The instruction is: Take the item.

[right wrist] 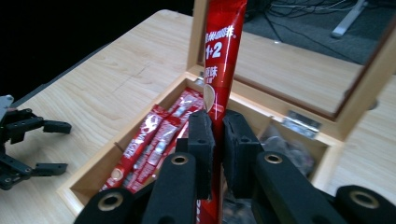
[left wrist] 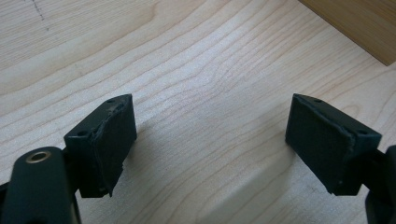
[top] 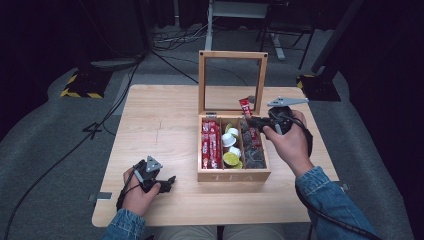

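Item one: my right hand-held gripper (right wrist: 218, 140) is clenched on a red sachet (right wrist: 219, 70), upright above the wooden tea box (top: 234, 176). Item two: my left hand-held gripper (left wrist: 210, 144) is released, nothing between its pads, over the counter (top: 160, 125) left of that box.

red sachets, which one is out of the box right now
The red sachet clamped upright in the right gripper above the tea box; the other sachets lie flat in its left compartment.

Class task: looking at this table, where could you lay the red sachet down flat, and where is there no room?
Free: the bare light wooden table left of the open wooden tea box, and the front strip beside the open left claw. Crowded: all three box compartments. The right claw grips the red stick sachet above them.
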Available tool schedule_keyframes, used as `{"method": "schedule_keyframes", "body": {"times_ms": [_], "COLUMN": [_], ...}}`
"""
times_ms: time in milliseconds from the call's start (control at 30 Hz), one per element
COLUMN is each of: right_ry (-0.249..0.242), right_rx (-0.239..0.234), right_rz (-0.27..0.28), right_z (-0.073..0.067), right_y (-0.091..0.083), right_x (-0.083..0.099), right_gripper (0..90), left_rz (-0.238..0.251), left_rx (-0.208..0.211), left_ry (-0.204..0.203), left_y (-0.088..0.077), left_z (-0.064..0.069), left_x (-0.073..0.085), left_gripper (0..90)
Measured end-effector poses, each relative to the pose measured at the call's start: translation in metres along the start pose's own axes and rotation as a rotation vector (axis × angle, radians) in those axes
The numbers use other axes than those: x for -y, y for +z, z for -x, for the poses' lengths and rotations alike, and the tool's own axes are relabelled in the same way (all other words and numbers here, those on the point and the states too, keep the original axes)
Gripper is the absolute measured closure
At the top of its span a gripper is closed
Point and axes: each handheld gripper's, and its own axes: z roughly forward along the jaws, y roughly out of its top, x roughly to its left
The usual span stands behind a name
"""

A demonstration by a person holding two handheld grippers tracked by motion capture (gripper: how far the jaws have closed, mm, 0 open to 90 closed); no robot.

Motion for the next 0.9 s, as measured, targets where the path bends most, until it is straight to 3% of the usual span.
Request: {"method": "schedule_keyframes", "body": {"times_ms": [433, 900], "right_ry": [0.050, 0.107], "right_rx": [0.059, 0.159], "right_rz": [0.022, 0.003], "right_z": [0.044, 0.095], "right_y": [-0.032, -0.046], "right_x": [0.015, 0.038], "right_gripper": [83.0, 83.2], "left_rz": [0.001, -0.002], "left_rx": [0.002, 0.002], "left_ry": [0.000, 0.008], "left_y": [0.000, 0.001], "left_z": [-0.001, -0.002], "left_x": [0.000, -0.001], "left_gripper": [15.7, 15.2]}}
